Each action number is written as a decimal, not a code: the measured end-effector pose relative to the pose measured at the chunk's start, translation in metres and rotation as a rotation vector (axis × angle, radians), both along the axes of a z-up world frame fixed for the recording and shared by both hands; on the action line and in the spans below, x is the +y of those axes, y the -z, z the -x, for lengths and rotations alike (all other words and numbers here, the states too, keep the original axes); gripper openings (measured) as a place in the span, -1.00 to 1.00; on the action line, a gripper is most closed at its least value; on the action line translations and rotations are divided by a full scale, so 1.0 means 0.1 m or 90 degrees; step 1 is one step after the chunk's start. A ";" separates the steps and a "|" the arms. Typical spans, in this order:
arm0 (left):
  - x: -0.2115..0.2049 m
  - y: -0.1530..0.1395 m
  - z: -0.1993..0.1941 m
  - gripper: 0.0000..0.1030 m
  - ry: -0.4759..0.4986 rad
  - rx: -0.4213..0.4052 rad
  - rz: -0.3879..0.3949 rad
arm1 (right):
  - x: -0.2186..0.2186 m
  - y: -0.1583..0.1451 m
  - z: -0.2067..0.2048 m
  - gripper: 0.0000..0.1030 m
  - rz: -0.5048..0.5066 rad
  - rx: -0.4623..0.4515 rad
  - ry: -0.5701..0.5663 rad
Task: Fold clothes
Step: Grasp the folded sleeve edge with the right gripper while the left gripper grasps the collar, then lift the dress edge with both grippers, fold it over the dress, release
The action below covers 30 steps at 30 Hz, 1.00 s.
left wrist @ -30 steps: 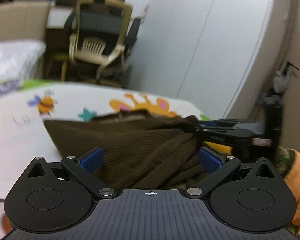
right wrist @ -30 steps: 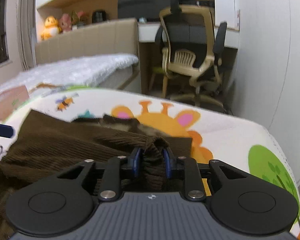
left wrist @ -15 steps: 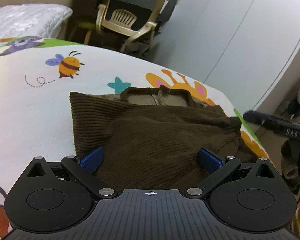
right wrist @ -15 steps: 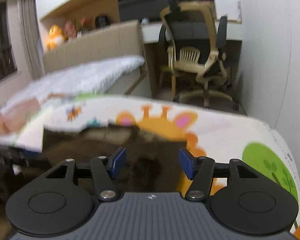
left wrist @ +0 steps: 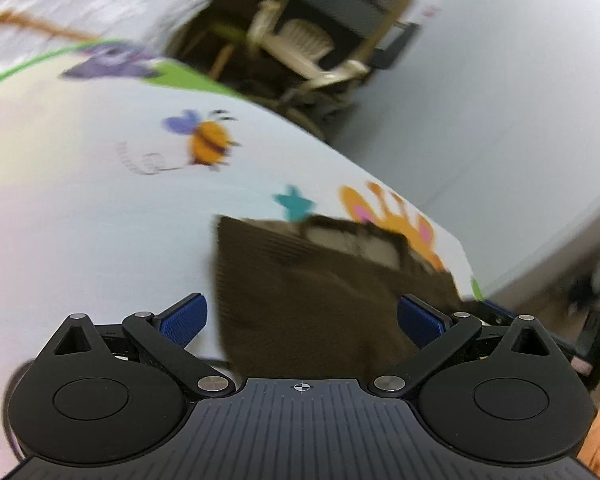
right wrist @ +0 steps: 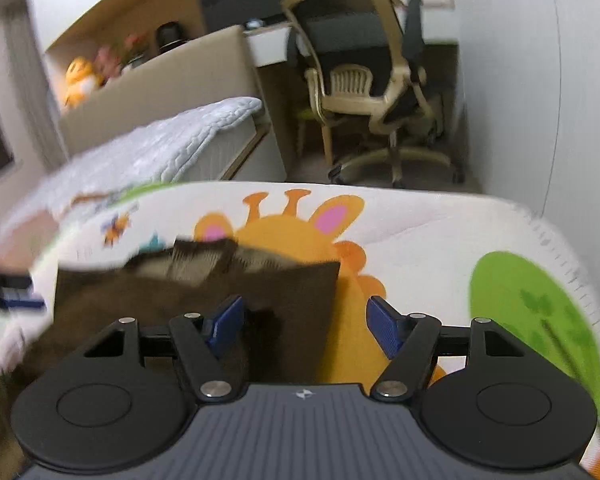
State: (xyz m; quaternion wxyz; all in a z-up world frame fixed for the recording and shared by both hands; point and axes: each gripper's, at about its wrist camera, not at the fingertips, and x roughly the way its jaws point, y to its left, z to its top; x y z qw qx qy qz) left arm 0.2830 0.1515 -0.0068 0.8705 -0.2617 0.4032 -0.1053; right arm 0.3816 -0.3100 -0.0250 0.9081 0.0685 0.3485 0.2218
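Note:
A dark brown corduroy garment lies folded on the cartoon-print mat, its lighter collar lining at the far edge. My left gripper hangs open over the garment's near left part; its blue pads touch no cloth. In the right wrist view the same garment fills the lower left. My right gripper is over the garment's right edge with its jaws opening; the cloth lies below them, loose. The left gripper's tip shows at the far left.
The mat carries a bee, a giraffe and a green patch. Beyond its far edge stand an office chair, a low bed with a white quilt and white wardrobe doors.
My right gripper let go of the bunched brown cloth and spread its jaws. The garment now lies flatter. My left gripper drifted left and rolled, staying open.

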 end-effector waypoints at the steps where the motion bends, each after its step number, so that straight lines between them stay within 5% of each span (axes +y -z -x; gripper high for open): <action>1: 0.04 0.04 -0.05 0.99 -0.003 0.005 0.010 | -0.01 0.03 -0.13 0.33 -0.010 0.019 0.011; 5: 0.05 0.20 -0.22 0.95 -0.009 0.022 0.039 | -0.02 0.20 -0.48 0.09 -0.056 0.084 0.024; 8: -0.13 0.20 -0.30 0.95 0.008 -0.009 0.004 | 0.18 0.27 -0.60 -0.08 -0.103 0.119 -0.033; 10: -0.26 0.21 -0.36 0.92 0.020 -0.028 -0.020 | 0.37 0.28 -0.63 -0.07 -0.080 0.108 -0.057; 11: -0.32 0.21 -0.37 0.74 0.025 -0.036 -0.036 | 0.47 0.27 -0.63 -0.12 -0.061 0.097 -0.068; 12: -0.37 0.21 -0.38 0.22 0.032 -0.038 -0.054 | 0.51 0.27 -0.65 -0.40 -0.054 0.101 -0.069; 13: -0.40 0.19 -0.38 0.03 0.039 -0.038 -0.067 | 0.54 0.26 -0.66 -0.62 -0.047 0.103 -0.071; 15: -0.40 0.13 -0.33 -0.53 0.054 -0.045 -0.081 | 0.51 0.16 -0.56 -0.68 -0.041 0.087 -0.073; 16: -0.38 0.05 -0.25 -0.62 0.059 -0.061 -0.080 | 0.49 0.11 -0.51 -0.70 -0.039 0.078 -0.074; 24: -0.42 -0.70 1.01 -0.71 0.146 -0.191 -0.089 | -0.11 -0.66 0.74 -0.72 -0.029 -0.084 -0.134; 30: -0.55 -0.48 1.92 -0.54 0.216 -0.151 -0.110 | -0.38 -0.40 1.68 -0.70 0.049 -0.084 -0.148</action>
